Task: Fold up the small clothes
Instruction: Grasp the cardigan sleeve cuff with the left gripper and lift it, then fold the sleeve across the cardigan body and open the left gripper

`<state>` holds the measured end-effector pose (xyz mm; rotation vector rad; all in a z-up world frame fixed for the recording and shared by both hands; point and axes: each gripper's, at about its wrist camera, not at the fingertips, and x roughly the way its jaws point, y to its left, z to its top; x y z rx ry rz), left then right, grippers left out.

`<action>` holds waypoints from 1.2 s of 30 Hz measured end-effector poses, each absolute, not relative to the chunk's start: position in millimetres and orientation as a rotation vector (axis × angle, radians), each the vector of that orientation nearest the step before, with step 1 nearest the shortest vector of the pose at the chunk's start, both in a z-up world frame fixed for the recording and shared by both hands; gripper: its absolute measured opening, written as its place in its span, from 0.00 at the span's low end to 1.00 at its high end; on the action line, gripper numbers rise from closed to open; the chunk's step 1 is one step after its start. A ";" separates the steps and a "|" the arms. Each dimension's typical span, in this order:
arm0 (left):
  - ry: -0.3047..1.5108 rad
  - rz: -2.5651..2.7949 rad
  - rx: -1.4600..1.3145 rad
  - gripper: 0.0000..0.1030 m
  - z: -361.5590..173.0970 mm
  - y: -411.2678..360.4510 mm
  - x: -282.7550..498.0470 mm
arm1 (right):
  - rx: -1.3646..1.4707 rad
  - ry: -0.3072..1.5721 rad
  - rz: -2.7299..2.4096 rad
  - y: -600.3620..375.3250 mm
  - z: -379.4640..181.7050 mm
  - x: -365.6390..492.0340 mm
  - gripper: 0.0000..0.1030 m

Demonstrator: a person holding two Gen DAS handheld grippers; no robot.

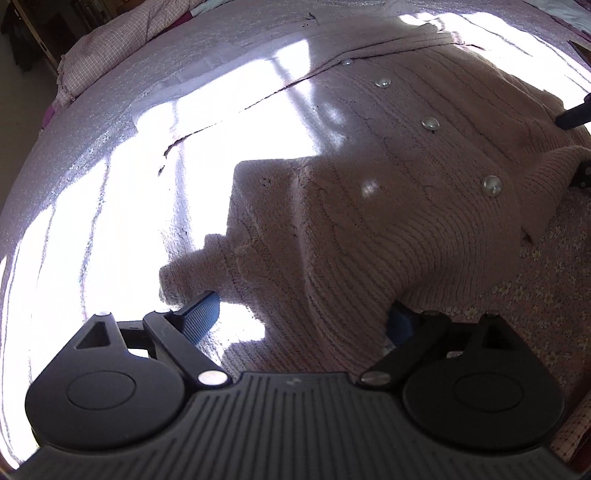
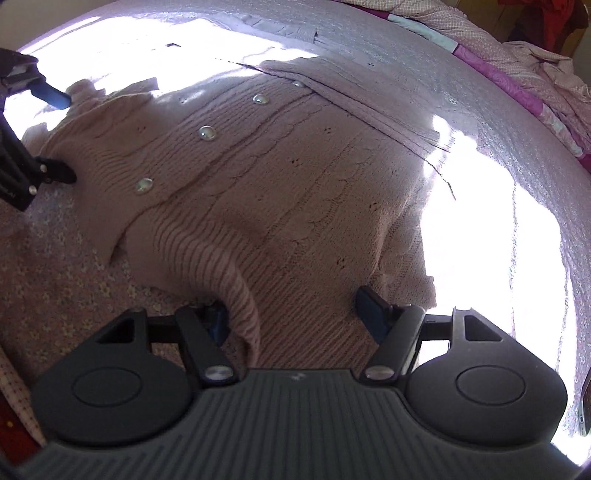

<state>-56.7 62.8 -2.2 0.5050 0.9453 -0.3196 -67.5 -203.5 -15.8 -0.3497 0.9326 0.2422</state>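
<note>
One garment fills both views — a pink cable-knit cardigan (image 1: 388, 206), spread button-side up on the bedspread (image 1: 110, 122) with a pile of checked bedding (image 1: 122, 33) well beyond its far hem. Taking the cardigan as the landmark, strong sunlight is seen falling across the cloth on its sleeve side in each view, so the outer edges there are washed out and cannot be read well.

The knit is judged to be soft, thick and fairly light, with no stiffness of its own: any lifted part can be expected to sag and stretch, and the loose weave may snag on a pad. It is not fragile, though the four pearly buttons (image 1: 430, 123) down its middle are best kept out of a pinch. Hold is best taken at the ribbed edges — collar, cuff or hem — where the fabric is doubled and firmer.

The left gripper (image 1: 303, 314) is seen spread wide at the near edge of the cardigan, a bunched cuff (image 1: 192, 269) lying just beside its left pad (image 1: 201, 314); nothing is pinched. The right gripper (image 2: 295, 314) stands partly open at the cardigan's near edge, knit lying between its fingers, a ribbed fold (image 2: 240, 288) beside one pad (image 2: 218, 321), yet no pad is seen pressing.
</note>
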 end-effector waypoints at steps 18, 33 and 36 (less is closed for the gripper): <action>0.925 -0.344 0.284 0.22 13.2 65.9 -29.0 | -0.222 0.923 0.216 -214.9 1.8 -71.7 0.17; 0.793 -0.308 0.220 0.11 38.8 63.1 -36.7 | -0.161 0.836 0.170 -225.4 17.1 -74.5 0.14; 0.761 -0.307 0.195 0.11 49.5 57.5 -29.7 | -0.176 0.794 0.158 -225.6 27.9 -71.6 0.13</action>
